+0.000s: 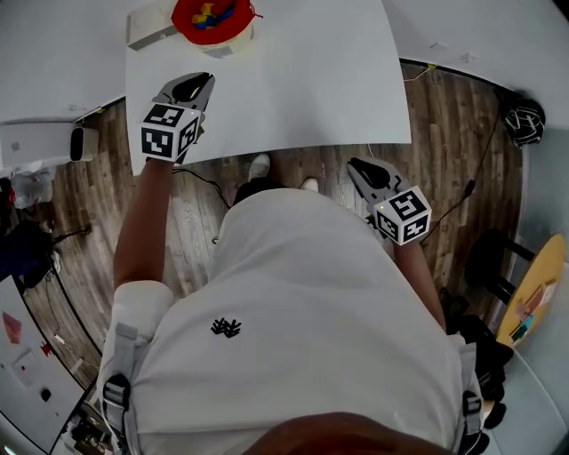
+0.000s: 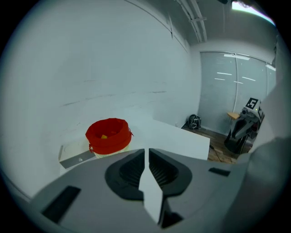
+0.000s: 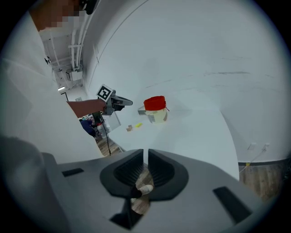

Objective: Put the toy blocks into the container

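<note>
The red container (image 1: 212,19) stands at the far left of the white table (image 1: 311,80), with coloured toy blocks inside it. My left gripper (image 1: 201,80) hovers over the table just short of the container, jaws together with nothing between them. In the left gripper view the container (image 2: 107,135) sits ahead of the closed left gripper (image 2: 146,152). My right gripper (image 1: 356,164) is at the table's near edge, empty and shut. In the right gripper view the right gripper (image 3: 146,152) faces the container (image 3: 155,103), and a yellow piece (image 3: 137,124) and a brownish piece (image 3: 129,128) lie near the table's left edge.
A pale box (image 1: 147,28) lies against the container's left side. Wooden floor with cables surrounds the table. A black helmet-like object (image 1: 524,120) is on the floor at the right, and a round yellow table (image 1: 533,293) stands further right. My shoes (image 1: 260,164) show below the table edge.
</note>
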`<state>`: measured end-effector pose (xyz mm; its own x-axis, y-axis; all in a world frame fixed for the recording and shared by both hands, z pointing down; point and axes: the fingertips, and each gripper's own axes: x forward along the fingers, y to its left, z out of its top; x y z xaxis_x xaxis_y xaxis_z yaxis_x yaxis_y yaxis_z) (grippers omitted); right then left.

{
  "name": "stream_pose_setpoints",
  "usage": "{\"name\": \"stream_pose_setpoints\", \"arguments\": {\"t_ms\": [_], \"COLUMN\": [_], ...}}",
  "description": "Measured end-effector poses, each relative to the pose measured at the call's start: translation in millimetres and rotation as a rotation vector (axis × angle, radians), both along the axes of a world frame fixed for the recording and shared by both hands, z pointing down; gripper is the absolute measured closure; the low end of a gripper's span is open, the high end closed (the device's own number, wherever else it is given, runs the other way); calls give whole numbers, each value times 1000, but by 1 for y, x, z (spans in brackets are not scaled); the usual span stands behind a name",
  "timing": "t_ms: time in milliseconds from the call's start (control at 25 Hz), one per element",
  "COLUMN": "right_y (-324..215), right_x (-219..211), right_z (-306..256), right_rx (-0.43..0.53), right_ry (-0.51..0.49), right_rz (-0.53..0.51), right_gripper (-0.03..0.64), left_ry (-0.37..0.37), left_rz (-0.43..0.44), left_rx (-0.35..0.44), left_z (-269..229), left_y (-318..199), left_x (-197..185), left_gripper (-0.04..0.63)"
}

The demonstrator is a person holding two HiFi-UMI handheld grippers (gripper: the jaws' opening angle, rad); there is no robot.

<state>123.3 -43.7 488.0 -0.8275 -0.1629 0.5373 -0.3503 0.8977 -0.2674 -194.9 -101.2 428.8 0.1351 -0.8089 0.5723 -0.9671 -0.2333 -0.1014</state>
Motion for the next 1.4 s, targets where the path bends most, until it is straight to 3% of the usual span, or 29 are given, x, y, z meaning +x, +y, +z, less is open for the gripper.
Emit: {"name": "stream_pose_setpoints", "arguments": {"t_ms": [360,680,760,1040,1400], "right_y": [0,-4,-8,-16,-17], "right_x": [-9,-26,-32,-42,-59], "right_z": [14,13,9,3,4], "right_rx": [-18,-6,1,9,-2], "right_ry": [4,0,5,30,48], "right_rz": [-138,-184,-185,-142,-91], "right_gripper": [583,583,583,583,583], "left_ry": [59,-10,-21,-94,-142], "left_rz": [-218,-347,-356,-332,-243], "left_rx": [-17,-103,-113,-153,-229], "left_z": [54,116,124,146,175], "left_y": [81,123,123,118,104], "left_x": [21,-7,-28,-94,-113], "left_gripper": [589,579,532,510,485]}}
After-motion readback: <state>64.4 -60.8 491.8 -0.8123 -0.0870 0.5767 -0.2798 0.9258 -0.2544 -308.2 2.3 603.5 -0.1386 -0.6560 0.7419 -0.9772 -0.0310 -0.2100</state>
